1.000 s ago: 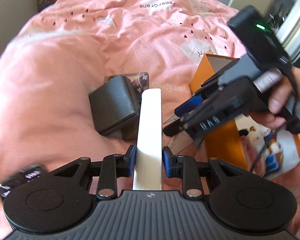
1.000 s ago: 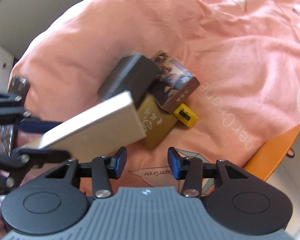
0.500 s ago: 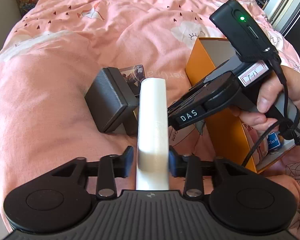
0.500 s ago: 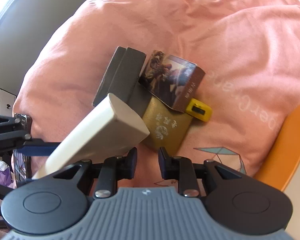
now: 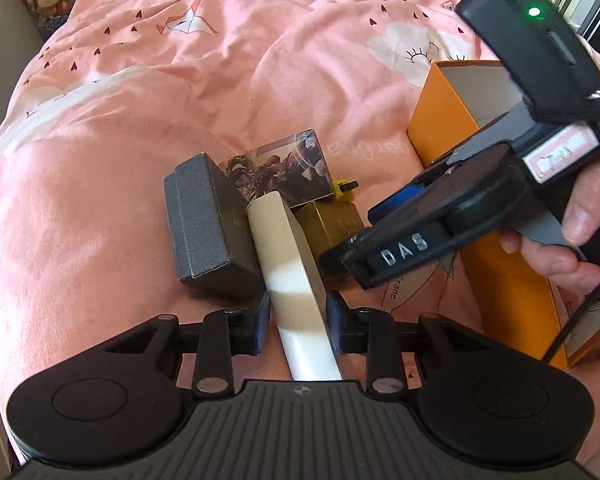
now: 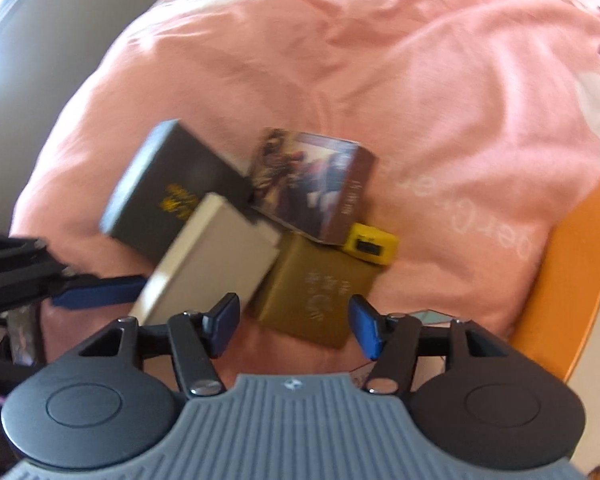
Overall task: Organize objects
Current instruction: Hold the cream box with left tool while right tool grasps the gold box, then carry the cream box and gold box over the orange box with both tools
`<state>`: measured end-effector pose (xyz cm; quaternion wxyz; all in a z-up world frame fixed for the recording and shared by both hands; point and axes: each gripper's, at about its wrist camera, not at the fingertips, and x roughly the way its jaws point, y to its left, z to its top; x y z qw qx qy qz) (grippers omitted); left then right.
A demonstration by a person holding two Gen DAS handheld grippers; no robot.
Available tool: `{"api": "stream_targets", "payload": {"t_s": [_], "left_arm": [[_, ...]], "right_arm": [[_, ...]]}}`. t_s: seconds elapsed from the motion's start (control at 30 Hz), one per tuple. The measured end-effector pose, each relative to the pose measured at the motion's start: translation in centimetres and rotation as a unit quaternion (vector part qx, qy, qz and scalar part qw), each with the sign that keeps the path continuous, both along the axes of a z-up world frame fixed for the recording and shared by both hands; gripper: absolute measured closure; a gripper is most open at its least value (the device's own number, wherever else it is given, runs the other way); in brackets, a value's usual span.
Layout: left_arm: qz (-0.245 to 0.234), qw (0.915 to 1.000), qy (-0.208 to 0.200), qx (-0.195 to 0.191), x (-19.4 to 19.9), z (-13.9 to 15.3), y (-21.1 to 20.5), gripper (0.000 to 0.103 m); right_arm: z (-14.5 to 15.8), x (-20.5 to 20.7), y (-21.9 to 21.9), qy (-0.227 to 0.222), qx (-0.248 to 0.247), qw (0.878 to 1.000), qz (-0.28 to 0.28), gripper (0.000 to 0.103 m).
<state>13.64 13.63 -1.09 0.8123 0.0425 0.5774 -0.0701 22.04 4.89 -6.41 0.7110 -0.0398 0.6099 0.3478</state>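
2 handheld grippers work over a heap of small boxes on a pink bedspread (image 5: 228,92).

The left gripper (image 5: 298,320) clamps a long white box (image 5: 290,264), its jaws having just closed further; the box's far end tilts onto the heap. At 10 o'clock of that box lies a dark grey box (image 5: 204,228), at 12 o'clock a picture-printed box (image 5: 284,172), at 1 o'clock a gold box (image 6: 320,284) and a small yellow block (image 6: 374,244). The right gripper (image 6: 294,320), held in a hand (image 5: 580,216), hangs released above the gold box, jaws just widened with nothing between them. An open orange box (image 5: 440,128) sits at 3 o'clock.
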Motion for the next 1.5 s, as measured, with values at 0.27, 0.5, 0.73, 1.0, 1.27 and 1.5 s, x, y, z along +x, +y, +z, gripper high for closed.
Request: {"api": "stream_targets", "payload": {"t_s": [0.27,0.5,0.73,1.0,1.27,1.5], "left_arm": [[0.032,0.9986,0.032,-0.029,1.6,-1.8,1.4,0.053],[0.036,0.998,0.037,-0.037,1.8,-2.8,1.6,0.064],[0.041,0.998,0.027,-0.039,1.2,-2.2,1.7,0.067],[0.035,0.9989,0.006,-0.03,0.3,-0.6,0.8,0.069],[0.009,0.999,-0.025,-0.037,-0.9,2.3,-0.5,0.072],[-0.046,0.996,-0.059,-0.047,-1.5,5.1,-3.5,0.072]], "right_arm": [[-2.5,2.5,-0.3,0.071,0.002,0.995,-0.075,0.038],[-4.8,3.4,-1.1,0.131,0.034,0.984,-0.114,0.038],[-4.0,2.8,-1.9,0.111,0.047,0.987,-0.104,0.041],[-0.3,0.7,-3.1,0.043,0.047,0.995,-0.076,0.042],[5.1,-1.8,-6.7,-0.021,0.068,0.996,-0.055,0.042],[9.3,-3.1,-10.7,-0.078,0.072,0.993,-0.042,0.042]]}}
